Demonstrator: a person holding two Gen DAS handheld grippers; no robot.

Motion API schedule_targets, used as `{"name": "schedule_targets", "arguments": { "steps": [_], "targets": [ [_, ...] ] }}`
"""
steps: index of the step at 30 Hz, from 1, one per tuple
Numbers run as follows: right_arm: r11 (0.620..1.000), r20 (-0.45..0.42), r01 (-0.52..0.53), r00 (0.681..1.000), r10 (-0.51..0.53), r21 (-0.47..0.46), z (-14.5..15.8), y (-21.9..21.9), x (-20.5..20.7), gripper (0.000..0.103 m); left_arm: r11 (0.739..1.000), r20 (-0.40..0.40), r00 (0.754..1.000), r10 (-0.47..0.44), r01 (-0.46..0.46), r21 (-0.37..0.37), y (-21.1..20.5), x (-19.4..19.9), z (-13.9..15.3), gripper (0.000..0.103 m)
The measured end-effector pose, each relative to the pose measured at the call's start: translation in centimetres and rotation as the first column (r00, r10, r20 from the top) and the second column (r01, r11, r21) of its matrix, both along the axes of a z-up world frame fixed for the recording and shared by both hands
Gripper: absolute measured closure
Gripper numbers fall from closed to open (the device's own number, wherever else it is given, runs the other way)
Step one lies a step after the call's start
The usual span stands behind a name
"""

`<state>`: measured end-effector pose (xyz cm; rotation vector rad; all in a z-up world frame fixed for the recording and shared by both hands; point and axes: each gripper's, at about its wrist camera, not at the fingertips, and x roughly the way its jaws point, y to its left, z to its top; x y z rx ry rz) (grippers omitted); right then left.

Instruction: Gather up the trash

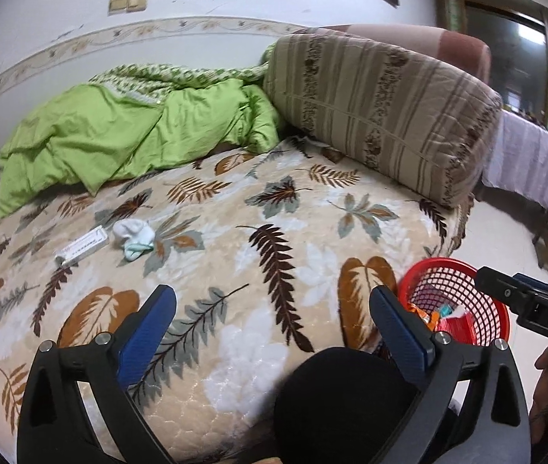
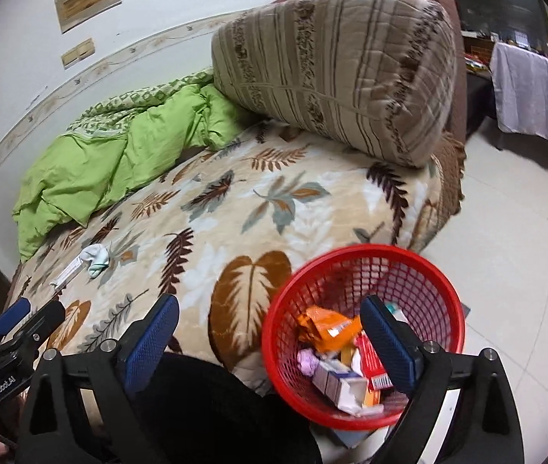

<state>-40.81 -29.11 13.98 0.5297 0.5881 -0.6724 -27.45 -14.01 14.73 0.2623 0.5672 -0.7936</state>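
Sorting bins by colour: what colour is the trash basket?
Red, an open mesh basket; clearest in the right wrist view.

Both wrist fisheyes are looking steeply down over the leaf-patterned beige bedspread [image 1: 258, 208]; sharing, at five o'clock, the red plastic mesh basket [image 2: 366, 266].

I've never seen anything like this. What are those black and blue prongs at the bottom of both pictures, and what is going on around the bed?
No robot here: a person holds a hand tool with two blue-padded fingers in each hand, and each tool carries a wide-angle camera looking along its fingers. One picture comes from the left gripper, the other from the right gripper. Both are open and hold nothing.

On the leaf-patterned bed cover lie a small white and pale-blue bundle, perhaps a sock, and beside it a long narrow white box. A green quilt and a striped cushion sit further back. The red basket on the floor beside the bed already holds wrappers and small boxes.
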Motion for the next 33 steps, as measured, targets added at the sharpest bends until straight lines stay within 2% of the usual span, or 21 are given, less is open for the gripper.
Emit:
{"name": "schedule_targets", "arguments": {
  "steps": [11, 23, 33],
  "targets": [
    [0.999, -0.013, 0.035, 0.999, -0.036, -0.032, 0.4, 1.1, -1.2, 0.007, 0.999, 0.061, 0.997, -0.052, 0.051, 0.017, -0.1, -1.8, 0.5, 0.0],
    [0.997, -0.007, 0.032, 0.999, -0.033, -0.075, 1.1, 1.9, -1.4, 0.007, 0.991, 0.162, 0.983, -0.087, 0.069, 0.114, -0.9, -3.2, 0.4, 0.0],
    [0.997, -0.01, 0.034, 0.999, -0.035, -0.072, 1.0, 1.7, -1.5, 0.007, 0.995, 0.137, 0.989, -0.059, 0.047, 0.091, -0.5, -2.8, 0.7, 0.0]
  ]
}}
